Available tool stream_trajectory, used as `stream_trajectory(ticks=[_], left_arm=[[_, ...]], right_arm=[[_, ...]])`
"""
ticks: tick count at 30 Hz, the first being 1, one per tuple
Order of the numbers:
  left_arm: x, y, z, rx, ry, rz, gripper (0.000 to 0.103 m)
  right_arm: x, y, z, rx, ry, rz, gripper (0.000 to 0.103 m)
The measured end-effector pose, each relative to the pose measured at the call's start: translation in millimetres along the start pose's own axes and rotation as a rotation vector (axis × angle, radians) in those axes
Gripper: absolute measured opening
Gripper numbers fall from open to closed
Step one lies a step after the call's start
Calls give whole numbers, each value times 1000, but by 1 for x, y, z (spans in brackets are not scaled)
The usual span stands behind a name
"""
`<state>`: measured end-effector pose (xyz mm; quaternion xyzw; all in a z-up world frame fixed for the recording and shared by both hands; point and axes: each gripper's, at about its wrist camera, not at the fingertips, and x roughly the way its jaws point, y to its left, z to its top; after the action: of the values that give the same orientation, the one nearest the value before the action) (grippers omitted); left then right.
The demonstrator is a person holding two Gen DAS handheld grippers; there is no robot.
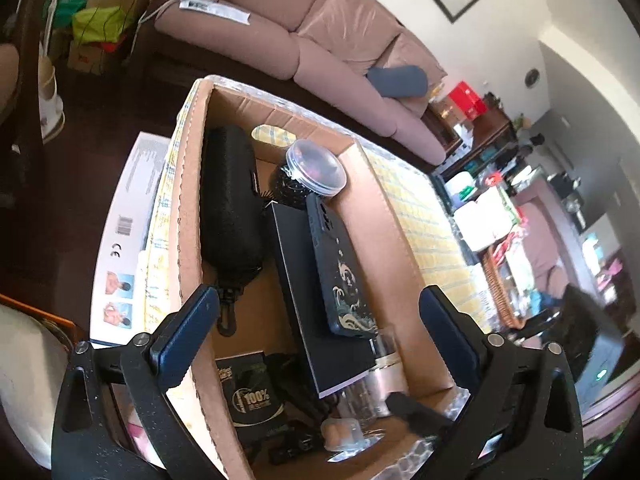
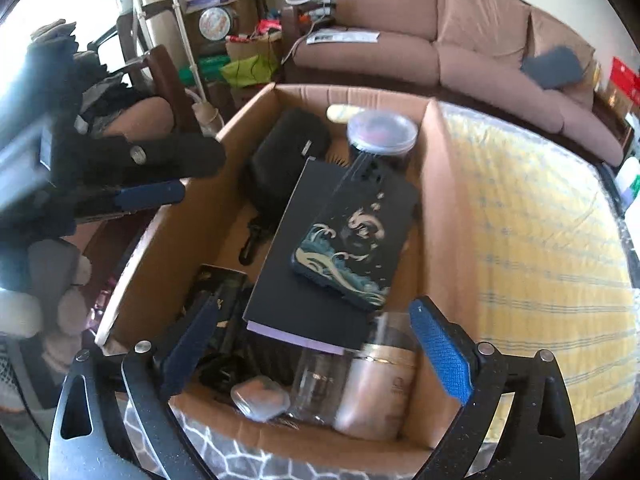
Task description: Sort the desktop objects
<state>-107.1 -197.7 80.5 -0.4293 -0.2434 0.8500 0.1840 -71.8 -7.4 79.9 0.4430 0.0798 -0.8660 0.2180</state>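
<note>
An open cardboard box (image 1: 188,200) (image 2: 432,184) holds the sorted objects. Inside lie a black zip case (image 1: 228,200) (image 2: 284,160), a clear-lidded round jar (image 1: 316,166) (image 2: 380,130), and a black notebook (image 1: 296,292) (image 2: 304,288). On the notebook rests a phone in a wave-pattern case (image 1: 344,268) (image 2: 352,240). A glass bottle with a gold cap (image 1: 384,368) (image 2: 380,384) and a black packet (image 1: 252,396) lie at the near end. My left gripper (image 1: 316,296) hangs open above the box, straddling its left wall. My right gripper (image 2: 316,306) is open over the near end, holding nothing.
The box sits on a yellow checked cloth (image 1: 424,216) (image 2: 540,220). A pink sofa (image 1: 320,40) (image 2: 380,52) runs behind it. A white printed carton (image 1: 128,220) lies left of the box. A small clear case (image 2: 260,398) rests by the bottle.
</note>
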Motion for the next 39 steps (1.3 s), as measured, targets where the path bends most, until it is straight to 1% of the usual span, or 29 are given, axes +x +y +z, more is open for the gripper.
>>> stream_trajectory(ticks=[5,8,10,13,20,28,30,33,39], left_arm=[[-11,-14,-14,84,-24,51,103],[-16,-24,-30,118,-14,66,103],[-19,-36,-44,169,-16,99,103],[-25,-54,-63,224,-13,127,103],[-37,-77,-93,249,7,161,103],[-53,-111,-120,276,-37,221,103],[-51,-118,-129,282,-37,230,103],[-44,-126,-141,292,-32,269,103],[-24,-140,-159,292,-22,300,103]], right_arm=[[-10,-19,-9,63,-7,-10,98],[-20,-29,-18,104,-29,-3,98],[-26,-32,-22,112,-35,-16,98],[-37,-34,-29,128,-50,-22,98],[-64,-39,-43,134,-93,-25,98],[-92,-54,-67,143,-129,-25,98],[-97,-62,-74,147,-135,-29,99],[-100,-75,-85,150,-135,-48,99],[-104,-106,-107,168,-125,-64,99]])
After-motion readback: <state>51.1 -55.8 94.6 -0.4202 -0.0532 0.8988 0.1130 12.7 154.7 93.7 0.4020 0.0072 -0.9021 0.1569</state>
